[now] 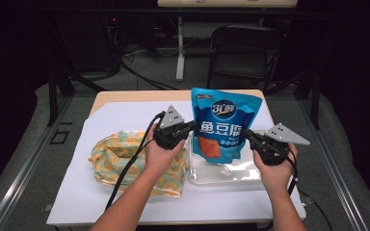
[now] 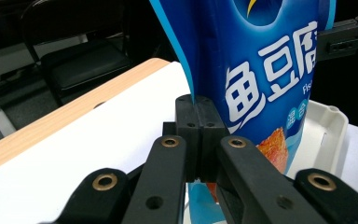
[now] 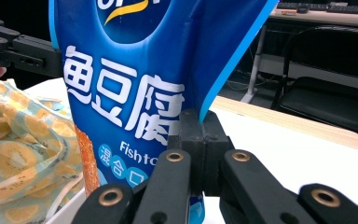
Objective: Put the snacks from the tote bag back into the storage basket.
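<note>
The left tongs (image 1: 191,128) are pinched on the left edge of the blue snack pouch (image 1: 223,122), and the right tongs (image 1: 247,134) are pinched on its right edge, so the pouch hangs upright between them, just above the clear plastic tray (image 1: 226,174) that sits on the white sheet covering the desk (image 1: 125,98). In both gripper views the jaws meet only on the thin side seam of the pouch, which looks like a slim hold. The likely trouble is that seam sliding out of one pair of tongs: if either hand pulls away from the pouch or tilts, the glossy film could slip free and the pouch would swing or drop beside the tray rather than into it. The pouch is glossy blue with large white characters, a round logo near its top and an orange food picture lower down. To the left of the pouch lies a crumpled yellow kiwi-print cloth bag (image 1: 120,156).
</note>
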A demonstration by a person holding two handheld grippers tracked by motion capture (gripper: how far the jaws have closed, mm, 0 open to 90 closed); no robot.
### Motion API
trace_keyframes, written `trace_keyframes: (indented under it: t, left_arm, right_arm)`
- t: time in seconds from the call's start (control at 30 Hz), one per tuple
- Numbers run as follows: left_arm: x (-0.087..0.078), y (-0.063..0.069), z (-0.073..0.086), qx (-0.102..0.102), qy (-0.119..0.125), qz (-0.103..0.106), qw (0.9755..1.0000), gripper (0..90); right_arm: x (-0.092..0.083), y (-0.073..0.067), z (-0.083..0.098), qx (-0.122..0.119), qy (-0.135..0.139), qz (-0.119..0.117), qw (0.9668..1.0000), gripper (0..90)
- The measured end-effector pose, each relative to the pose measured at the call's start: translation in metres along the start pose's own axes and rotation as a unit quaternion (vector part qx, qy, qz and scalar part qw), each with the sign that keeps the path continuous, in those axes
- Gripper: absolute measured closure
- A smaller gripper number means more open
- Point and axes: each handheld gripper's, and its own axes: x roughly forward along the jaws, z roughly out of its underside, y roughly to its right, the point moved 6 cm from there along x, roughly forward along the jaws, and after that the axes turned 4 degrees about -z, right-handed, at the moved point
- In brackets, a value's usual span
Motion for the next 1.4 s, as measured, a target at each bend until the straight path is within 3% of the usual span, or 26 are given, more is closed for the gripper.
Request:
trace_keyframes:
  t: [0.5, 0.77, 1.07, 1.4]
  left_arm:
    - [0.016, 0.001, 0.015, -0.011, -0.014, -0.002, 0.9998, 90.0]
    - [0.022, 0.004, 0.021, -0.004, -0.029, -0.002, 0.9996, 90.0]
    - [0.024, 0.005, 0.026, 0.004, -0.037, -0.004, 0.9993, 90.0]
    - [0.023, 0.004, 0.034, -0.007, -0.041, 0.002, 0.9992, 90.0]
  right_arm:
    - [0.01, 0.009, 0.014, 0.0, -0.014, 0.007, 0.9999, 90.0]
    - [0.016, 0.014, 0.024, 0.008, -0.024, 0.008, 0.9997, 90.0]
    - [0.018, 0.015, 0.031, 0.014, -0.027, 0.002, 0.9995, 90.0]
    - [0.02, 0.014, 0.038, 0.012, -0.034, -0.008, 0.9993, 90.0]
